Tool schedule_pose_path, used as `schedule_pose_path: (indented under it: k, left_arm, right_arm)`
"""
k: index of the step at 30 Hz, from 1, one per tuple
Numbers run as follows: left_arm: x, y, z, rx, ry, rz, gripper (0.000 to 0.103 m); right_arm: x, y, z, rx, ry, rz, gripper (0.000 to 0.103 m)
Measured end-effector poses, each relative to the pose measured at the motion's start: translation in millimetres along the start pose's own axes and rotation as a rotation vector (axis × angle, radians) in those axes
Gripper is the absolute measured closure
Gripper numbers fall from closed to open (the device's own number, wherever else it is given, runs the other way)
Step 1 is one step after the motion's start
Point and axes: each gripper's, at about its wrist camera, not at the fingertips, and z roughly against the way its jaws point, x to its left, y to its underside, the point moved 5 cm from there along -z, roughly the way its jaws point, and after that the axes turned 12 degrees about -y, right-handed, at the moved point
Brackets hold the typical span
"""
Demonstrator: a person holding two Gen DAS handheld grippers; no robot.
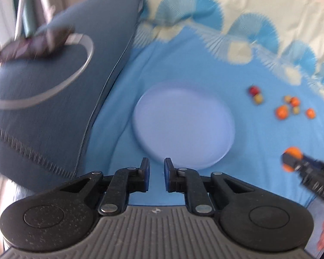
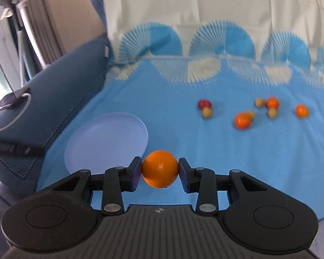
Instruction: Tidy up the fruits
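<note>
My right gripper (image 2: 160, 171) is shut on an orange (image 2: 160, 168) and holds it above the blue bedsheet, just right of a pale lilac plate (image 2: 105, 140). In the left wrist view the right gripper (image 1: 291, 158) shows at the right edge with the orange (image 1: 292, 151). My left gripper (image 1: 156, 172) is open and empty, just short of the near rim of the plate (image 1: 183, 125). Several small fruits lie on the sheet beyond: a red one (image 2: 204, 103), oranges (image 2: 243, 120) and greenish ones (image 2: 207, 113).
A dark blue pillow (image 1: 43, 90) lies left of the plate, with a cable and a dark device (image 2: 8, 102) on it. A patterned cream and blue cover (image 2: 205, 32) rises at the back.
</note>
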Motion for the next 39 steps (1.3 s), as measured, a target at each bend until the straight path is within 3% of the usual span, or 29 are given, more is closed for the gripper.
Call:
schedule_pose_path:
  k: [4,5,6,7,9,15,19,21,23,27,34,35,37,38,39]
  left_arm:
    - [6.4,-1.5,-7.9,0.03,0.01,0.028,0.087]
    - [5.3,-4.9,-6.8,0.028,0.025,0.037,0.079]
    - [2.0,-9.8,-5.2,0.027,0.045,0.041,0.063]
    - [-0.4,-13.1,-3.6,0.013,0.054,0.043,0.054]
    - [-6.3,-19.6,1.6,-0.036,0.052,0.029,0.021]
    - [-61.7,-44.8,18.7,-0.113,0.138,-0.043,0.014]
    - [-124.4,-65.3,21.1,-0.145,0.215,-0.112,0.011]
    - [-158.1,-75.4,13.8,-0.163,0.237,-0.148,0.003]
    - [-191.1,-87.0,-7.3,-0.153,0.236,-0.171,0.003]
    - [-246.3,-109.3,-65.4,-0.04,0.215,-0.15,0.003]
    - [-303.5,-132.2,-144.5,0.055,0.16,-0.163,0.01]
    - [-309.2,-133.0,-152.8,0.065,0.153,-0.172,0.019]
    - [-316.2,-133.9,-168.7,0.104,0.149,-0.182,0.048]
    - [-317.4,-133.5,-174.7,0.119,0.142,-0.185,0.056]
    - [-317.6,-134.8,-173.4,0.091,0.144,-0.187,0.077]
  right_arm:
    - [-3.6,-1.8,-9.7,0.002,-0.005,0.038,0.064]
    - [-5.0,-4.4,-9.5,-0.004,-0.003,0.042,0.064]
    - [-6.1,-7.3,-9.3,-0.007,-0.004,0.044,0.064]
    - [-7.2,-9.8,-7.9,-0.013,-0.005,0.048,0.064]
    - [-11.9,-15.3,-4.2,-0.025,0.002,0.057,0.064]
    - [-38.0,-25.1,18.6,-0.085,0.052,0.034,0.064]
    - [-69.2,-30.9,29.6,-0.129,0.121,0.016,0.064]
    - [-87.6,-31.1,29.5,-0.14,0.158,0.005,0.064]
    - [-107.7,-30.8,25.2,-0.142,0.179,-0.031,0.064]
    - [-143.4,-26.5,12.1,-0.151,0.209,-0.086,0.064]
    - [-194.0,-17.5,-18.3,-0.164,0.239,-0.136,0.064]
    - [-200.8,-16.4,-21.7,-0.167,0.238,-0.148,0.064]
    - [-212.0,-13.1,-28.4,-0.168,0.237,-0.169,0.064]
    - [-216.3,-11.2,-31.1,-0.164,0.236,-0.181,0.064]
    - [-219.6,-9.8,-33.5,-0.156,0.234,-0.196,0.064]
